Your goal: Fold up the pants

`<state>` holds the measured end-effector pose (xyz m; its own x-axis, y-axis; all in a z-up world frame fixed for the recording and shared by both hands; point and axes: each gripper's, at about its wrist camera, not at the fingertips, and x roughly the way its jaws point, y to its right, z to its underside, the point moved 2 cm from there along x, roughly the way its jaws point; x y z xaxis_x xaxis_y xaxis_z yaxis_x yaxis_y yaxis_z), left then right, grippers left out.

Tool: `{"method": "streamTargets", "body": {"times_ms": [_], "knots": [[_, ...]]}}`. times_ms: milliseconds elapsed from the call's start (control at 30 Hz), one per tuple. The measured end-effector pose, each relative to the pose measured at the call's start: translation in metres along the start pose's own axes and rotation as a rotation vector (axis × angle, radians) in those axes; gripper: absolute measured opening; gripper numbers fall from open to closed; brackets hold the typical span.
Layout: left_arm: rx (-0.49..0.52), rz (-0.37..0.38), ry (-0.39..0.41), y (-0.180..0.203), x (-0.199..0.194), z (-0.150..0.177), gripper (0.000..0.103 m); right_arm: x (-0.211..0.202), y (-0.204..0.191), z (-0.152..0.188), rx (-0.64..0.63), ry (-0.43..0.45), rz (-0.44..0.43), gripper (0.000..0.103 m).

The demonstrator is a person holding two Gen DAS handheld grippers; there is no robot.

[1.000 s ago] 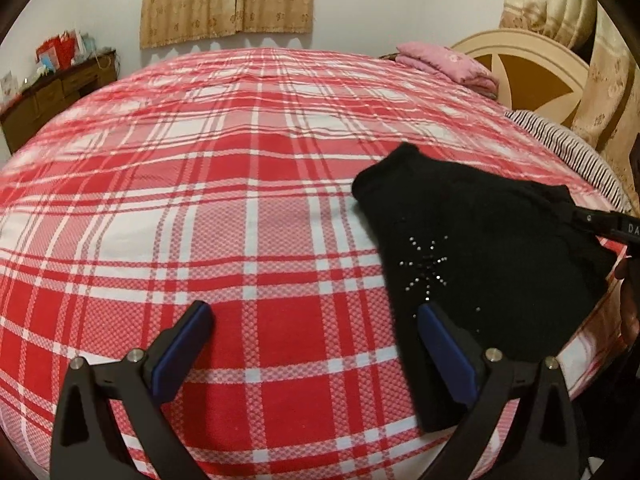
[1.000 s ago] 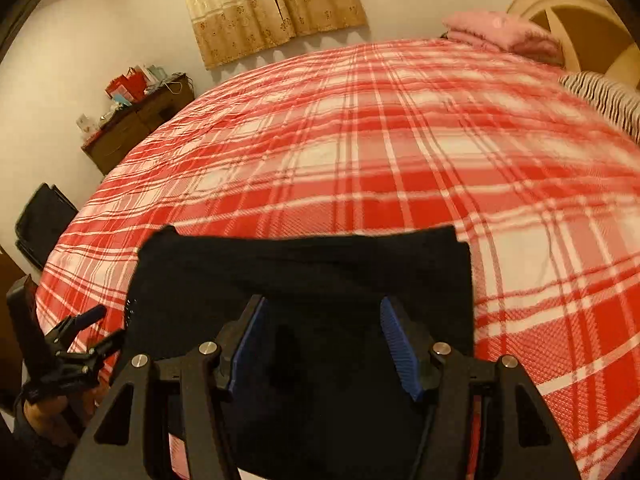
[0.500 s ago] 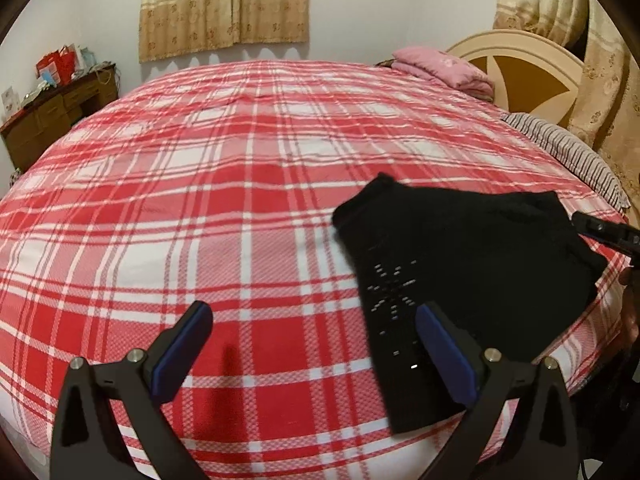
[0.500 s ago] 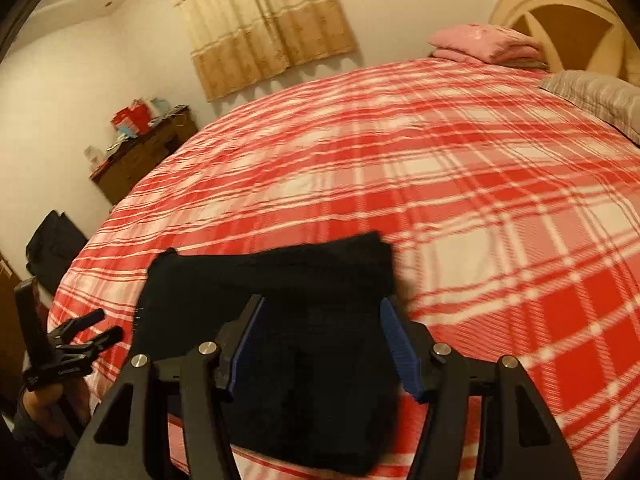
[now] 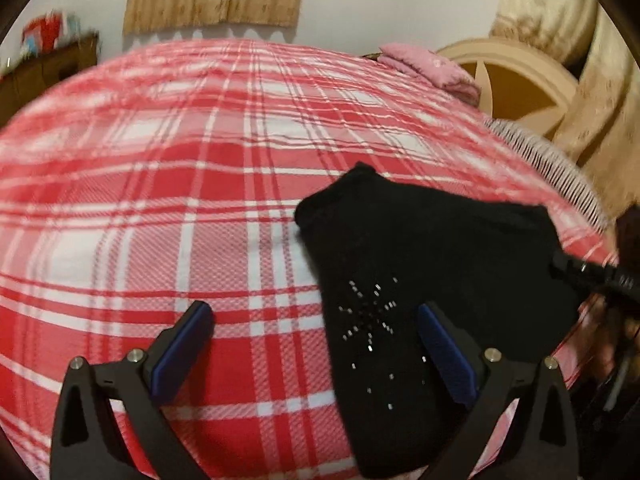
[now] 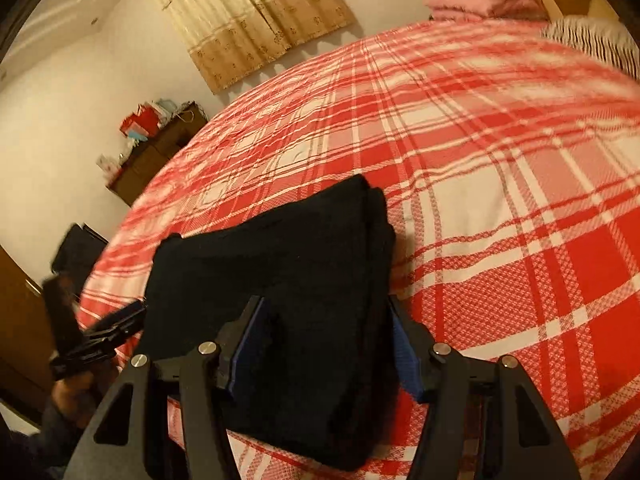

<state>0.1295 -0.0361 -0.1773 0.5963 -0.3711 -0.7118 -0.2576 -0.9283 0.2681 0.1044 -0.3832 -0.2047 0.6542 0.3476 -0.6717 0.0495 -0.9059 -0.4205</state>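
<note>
The black pants (image 5: 420, 272) lie folded into a thick rectangle near the front edge of the red plaid bed (image 5: 200, 200); small rhinestones show on the near end. My left gripper (image 5: 316, 344) is open and empty, its right finger over the pants' near edge. In the right wrist view the pants (image 6: 288, 288) lie stacked in layers. My right gripper (image 6: 324, 344) is open, with its blue pads on both sides of the folded bundle's near end. The left gripper also shows at the pants' left edge in the right wrist view (image 6: 116, 328).
A pink folded cloth (image 5: 428, 68) lies at the bed's far side by the wooden headboard (image 5: 516, 84). A striped pillow (image 5: 548, 160) lies on the right. A dresser (image 6: 156, 152) with clutter stands by the wall under the curtains (image 6: 256, 16).
Both grippers have swung and dropped closer to the bed. The folded pants now sit nearer and larger in both views, and the right gripper's pads straddle the bundle.
</note>
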Motion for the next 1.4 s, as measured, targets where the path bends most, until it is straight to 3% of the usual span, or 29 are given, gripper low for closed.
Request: {"method": "streamTargets", "body": {"times_ms": [67, 300, 500, 667, 767, 1067, 1300, 1400], "knots": [[0.011, 0.000, 0.011, 0.001, 0.000, -0.002, 0.103, 0.001, 0.004, -0.002, 0.019, 0.000, 0.014, 0.049], [0.002, 0.010, 0.018, 0.002, 0.009, -0.011, 0.103, 0.006, 0.007, -0.004, 0.035, 0.007, 0.021, 0.048], [-0.025, 0.078, 0.007, 0.000, 0.010, -0.017, 0.100, 0.008, 0.006, -0.004, 0.032, 0.004, -0.021, 0.043], [-0.032, 0.156, -0.011, 0.007, 0.010, -0.017, 0.074, 0.013, 0.007, -0.004, 0.033, 0.008, -0.002, 0.043], [-0.020, 0.161, -0.011, 0.009, 0.013, -0.018, 0.070, 0.011, 0.007, -0.003, 0.029, 0.009, -0.015, 0.042], [-0.065, 0.252, -0.031, 0.006, 0.012, -0.020, 0.018, 0.001, -0.002, 0.001, 0.028, 0.045, -0.043, 0.029], [-0.104, 0.307, 0.023, -0.007, -0.014, -0.031, 0.014, -0.012, -0.047, -0.018, -0.094, 0.067, -0.057, 0.026], [-0.093, 0.284, 0.072, -0.019, -0.033, -0.042, 0.014, -0.003, -0.073, -0.037, -0.163, 0.050, -0.073, 0.026]]}}
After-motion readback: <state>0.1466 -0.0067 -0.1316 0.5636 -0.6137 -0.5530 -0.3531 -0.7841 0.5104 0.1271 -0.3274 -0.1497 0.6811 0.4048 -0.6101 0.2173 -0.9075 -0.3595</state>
